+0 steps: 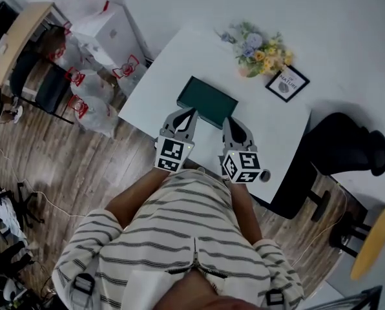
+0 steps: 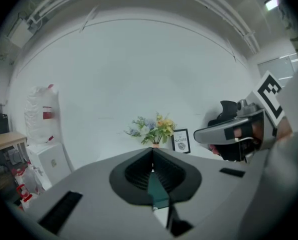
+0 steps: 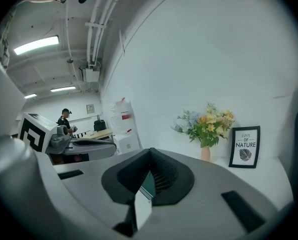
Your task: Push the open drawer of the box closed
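The left gripper [image 1: 187, 116] and the right gripper [image 1: 231, 125] are both pinched shut with nothing held. In each gripper view the ribbed pads meet along one line, and only a sliver of green shows low behind them. Both point nearly level at the far wall, so they seem to hang just above and short of the work rather than on it. At twelve o'clock from the two tips, the dark green box [image 1: 207, 101] lies flat near the middle of the white bench [image 1: 173, 63], its long near edge facing the person. From the head view I cannot tell how far the drawer stands out, or on which side. At one o'clock from the box stands a vase of flowers [image 1: 257, 50], with a small framed print [image 1: 287, 83] just beside it. The box looks like a low, stiff, smooth-skinned case, probably light, so it may skid across the slick bench rather than let the drawer slide. It is best taken with no grasp: closed tips set flat on the drawer front, one toward each end, pushing evenly so it does not skew.
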A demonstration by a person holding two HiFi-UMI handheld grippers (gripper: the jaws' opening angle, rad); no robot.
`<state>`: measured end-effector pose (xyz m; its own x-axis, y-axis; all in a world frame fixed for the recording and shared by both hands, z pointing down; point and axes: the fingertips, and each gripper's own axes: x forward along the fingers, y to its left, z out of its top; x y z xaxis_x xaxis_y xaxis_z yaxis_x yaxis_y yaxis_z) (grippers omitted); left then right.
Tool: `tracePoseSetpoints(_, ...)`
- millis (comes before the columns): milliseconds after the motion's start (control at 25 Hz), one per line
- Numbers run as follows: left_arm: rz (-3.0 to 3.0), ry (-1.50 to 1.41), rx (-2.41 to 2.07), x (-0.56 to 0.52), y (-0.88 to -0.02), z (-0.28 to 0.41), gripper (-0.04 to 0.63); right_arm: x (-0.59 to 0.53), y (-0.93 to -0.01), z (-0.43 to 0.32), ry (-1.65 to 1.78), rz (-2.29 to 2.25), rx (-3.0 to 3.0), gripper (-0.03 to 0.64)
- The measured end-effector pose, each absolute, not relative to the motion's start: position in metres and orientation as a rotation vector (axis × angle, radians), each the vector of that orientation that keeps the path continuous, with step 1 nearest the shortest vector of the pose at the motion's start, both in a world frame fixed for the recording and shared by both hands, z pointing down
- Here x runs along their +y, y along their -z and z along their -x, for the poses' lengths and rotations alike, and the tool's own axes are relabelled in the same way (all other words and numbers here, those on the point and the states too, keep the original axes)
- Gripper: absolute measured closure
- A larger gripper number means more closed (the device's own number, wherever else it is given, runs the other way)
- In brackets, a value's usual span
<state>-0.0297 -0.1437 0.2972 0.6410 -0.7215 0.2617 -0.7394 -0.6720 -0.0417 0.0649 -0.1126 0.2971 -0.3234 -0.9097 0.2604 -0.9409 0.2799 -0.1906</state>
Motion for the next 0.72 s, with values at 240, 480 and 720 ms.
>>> tracePoseSetpoints(240, -2.811, -0.367, -1.234, -0.146, -0.292, 0.025, 0.595, -0.115, -0.295, -0.068, -0.424, -1.787, -2.448, 0.609)
tracePoseSetpoints(480, -2.813, -0.359, -1.238, -0.151, -0.292, 0.023, 0.594, -0.118, -0.298, -0.075, -0.414, -1.802, -2.452, 0.609)
tracePoseSetpoints(720, -2.812, -0.348, -1.237, -0.152, -0.293, 0.021, 0.594, -0.120, -0.303, -0.077, -0.422, -1.800, -2.461, 0.609)
